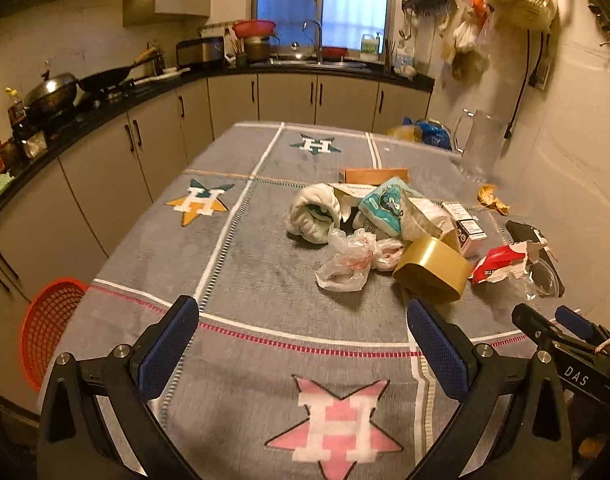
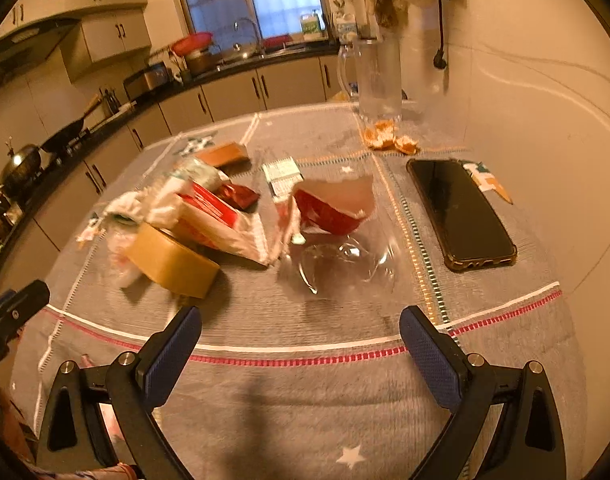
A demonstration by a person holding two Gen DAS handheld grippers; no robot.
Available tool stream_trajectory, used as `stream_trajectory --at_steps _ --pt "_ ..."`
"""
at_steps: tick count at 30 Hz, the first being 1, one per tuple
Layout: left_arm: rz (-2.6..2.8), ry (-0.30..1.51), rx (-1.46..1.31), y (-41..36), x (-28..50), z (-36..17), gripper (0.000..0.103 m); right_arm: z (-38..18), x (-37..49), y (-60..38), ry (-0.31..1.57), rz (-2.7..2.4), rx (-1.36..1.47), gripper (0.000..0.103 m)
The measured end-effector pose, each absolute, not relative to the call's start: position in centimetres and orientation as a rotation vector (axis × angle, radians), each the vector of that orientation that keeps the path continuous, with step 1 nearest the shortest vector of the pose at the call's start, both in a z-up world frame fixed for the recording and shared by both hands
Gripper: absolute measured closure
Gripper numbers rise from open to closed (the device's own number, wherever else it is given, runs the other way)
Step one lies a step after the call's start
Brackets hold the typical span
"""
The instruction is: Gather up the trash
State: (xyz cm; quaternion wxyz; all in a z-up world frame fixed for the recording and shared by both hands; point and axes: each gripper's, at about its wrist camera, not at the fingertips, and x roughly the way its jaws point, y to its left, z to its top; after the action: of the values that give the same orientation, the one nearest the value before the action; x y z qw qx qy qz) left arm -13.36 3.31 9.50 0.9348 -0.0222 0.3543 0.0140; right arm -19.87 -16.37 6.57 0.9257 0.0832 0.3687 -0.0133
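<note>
**Inspector:** Surveying the grey star-patterned cloth surface (image 1: 241, 264): the litter lies heaped toward its far right half. What of the claws?

**Assistant:** The left claw (image 1: 301, 344) is spread wide, nothing between its blue pads, hovering over bare cloth short of the heap. The right claw (image 2: 301, 344) is likewise spread and empty, pointed at the clear crumpled plastic wrapper (image 2: 341, 260), which lies just ahead of it.

**Inspector:** Itemise the trash.

**Assistant:** A crumpled translucent plastic bag (image 1: 347, 260) lies nearest the left claw, touching a tan roll of packing tape (image 1: 433, 268). Behind them sit torn white paper packaging (image 1: 421, 216) and a white rolled cloth (image 1: 315, 212). A torn red-and-white carton (image 2: 333, 204) rests against the clear wrapper. Orange peel scraps (image 2: 389, 140) lie well apart, near the clear glass jug (image 2: 375, 76) at the wall. A red mesh basket (image 1: 51, 328) stands below the left edge of the surface; I judge it the likely bin.

**Inspector:** Anything not trash?

**Assistant:** The black phone in its case (image 2: 461, 212), right of the wrapper, and probably the tape roll.

**Inspector:** Recommendation for the grasp in hand?

**Assistant:** Take one item per claw. The right should straddle a raised fold of the clear wrapper, not its flat edge; the film looks slippery and may drag the carton along. Keep clear of the phone. The left should pinch the bag at its bunched middle, avoiding the tape.
</note>
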Motion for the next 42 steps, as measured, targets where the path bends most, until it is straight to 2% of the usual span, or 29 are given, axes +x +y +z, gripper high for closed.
stream_trajectory --at_steps 9,19,26,42 --pt "0.063 0.623 0.008 2.8 -16.8 11.2 0.0 8.4 -22.9 -15.3 0.662 -0.051 0.132 0.002" --pt "0.095 0.55 0.054 2.6 -19.6 11.8 0.0 9.0 -24.6 -14.5 0.64 -0.051 0.112 0.002" --pt "0.096 0.544 0.038 3.4 -20.5 12.1 0.0 9.1 -25.5 -13.8 0.639 -0.066 0.1 0.002" --pt "0.11 0.53 -0.007 5.1 -22.1 12.0 0.0 11.9 -29.4 -11.9 0.445 -0.123 0.033 0.001"
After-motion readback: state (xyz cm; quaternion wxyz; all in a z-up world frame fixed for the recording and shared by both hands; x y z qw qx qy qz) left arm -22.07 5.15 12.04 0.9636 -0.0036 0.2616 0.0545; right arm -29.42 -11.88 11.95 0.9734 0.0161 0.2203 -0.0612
